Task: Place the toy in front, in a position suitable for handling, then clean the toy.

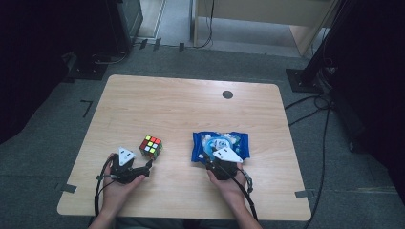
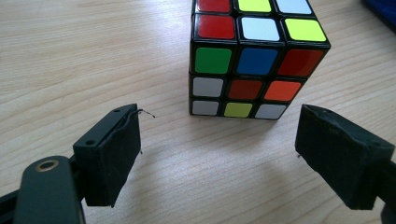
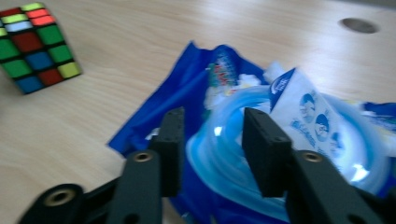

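Blue crinkly plastic packet (image 3: 261,154) lies near the desk's front edge, straight ahead of your right gripper (image 3: 212,149); its half-spread jaws straddle the packet's pale centre, not yet pinching.

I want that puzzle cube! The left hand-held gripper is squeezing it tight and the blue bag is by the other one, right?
Not quite. The left hand-held gripper is not squeezing the puzzle cube; the left gripper view shows its jaws open, with the cube standing on the table just beyond them. The blue bag is indeed at the right hand-held gripper.
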Demonstrator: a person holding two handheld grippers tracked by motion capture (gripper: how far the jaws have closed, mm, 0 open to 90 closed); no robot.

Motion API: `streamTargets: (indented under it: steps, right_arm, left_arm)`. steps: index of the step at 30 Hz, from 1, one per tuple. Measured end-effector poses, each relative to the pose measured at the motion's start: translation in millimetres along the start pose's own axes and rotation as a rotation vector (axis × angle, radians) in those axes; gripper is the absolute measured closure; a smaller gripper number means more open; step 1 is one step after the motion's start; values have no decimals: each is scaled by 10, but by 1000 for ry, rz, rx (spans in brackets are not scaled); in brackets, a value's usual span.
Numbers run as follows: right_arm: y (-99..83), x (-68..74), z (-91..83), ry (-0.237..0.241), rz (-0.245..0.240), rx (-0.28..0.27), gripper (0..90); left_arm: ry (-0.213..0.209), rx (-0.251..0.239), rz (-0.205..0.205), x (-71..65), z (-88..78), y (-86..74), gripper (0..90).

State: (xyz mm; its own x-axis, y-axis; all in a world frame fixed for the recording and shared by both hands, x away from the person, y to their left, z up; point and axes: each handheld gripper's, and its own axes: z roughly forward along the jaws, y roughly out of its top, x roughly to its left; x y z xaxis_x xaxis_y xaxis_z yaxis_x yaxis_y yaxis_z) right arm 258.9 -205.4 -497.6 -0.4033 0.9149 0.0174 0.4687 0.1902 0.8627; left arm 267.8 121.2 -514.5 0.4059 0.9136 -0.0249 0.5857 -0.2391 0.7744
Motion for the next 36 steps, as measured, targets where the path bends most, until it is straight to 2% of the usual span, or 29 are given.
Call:
streamTargets:
  steps: [6, 7, 8, 9, 10, 13, 17, 19, 23, 25, 27, 30, 32, 34, 35, 36]
  right_arm:
    - [15, -65, -99, -87, 2, -74, 514]
    - [23, -81, -113, -102, 8, -81, 494]
    - [38, -114, -117, -129, 18, -81, 418]
    - [38, -114, -117, -129, 18, -81, 418]
    - [42, -146, -97, -174, 36, -73, 391]
    - [36, -183, -69, -177, 51, -66, 390]
    - [16, -212, 6, -176, 47, -37, 394]
    - [-13, -221, 69, -178, 39, -12, 421]
    - [-28, -219, 107, -178, 29, -8, 464]
    - [-19, -189, 75, -174, 12, -52, 452]
    - [8, -143, 36, -169, -27, -92, 430]
    - [43, -96, -20, -135, -35, -129, 440]
    - [38, -95, -4, -121, -46, -109, 443]
    - [8, -122, 27, -128, -27, -80, 447]
    - [-17, -167, 49, -143, 0, -59, 457]
    - [-17, -167, 49, -143, 0, -59, 457]
  left_arm:
    - [2, 3, 6, -9, 7, 4, 146]
    - [2, 3, 6, -10, 7, 4, 146]
    - [1, 3, 6, -10, 6, 3, 146]
    - [1, 3, 6, -10, 6, 3, 146]
    - [1, 2, 3, -9, 7, 2, 146]
    - [-2, 1, -3, -3, 7, 2, 146]
    - [-4, 4, -3, -2, 10, 4, 146]
    - [-4, 6, -1, -6, 12, 4, 146]
    - [-5, 5, 2, -11, 7, -2, 146]
    - [-5, 4, 3, -9, 5, -4, 146]
    - [-6, 4, 1, -8, 2, -6, 146]
    - [-6, 5, 1, -8, 2, -6, 146]
    - [-4, 6, 6, -13, 6, -6, 146]
    - [-3, 6, 8, -19, 8, -6, 146]
    - [-3, 6, 8, -19, 9, -6, 146]
    - [-4, 6, 7, -17, 8, -5, 146]
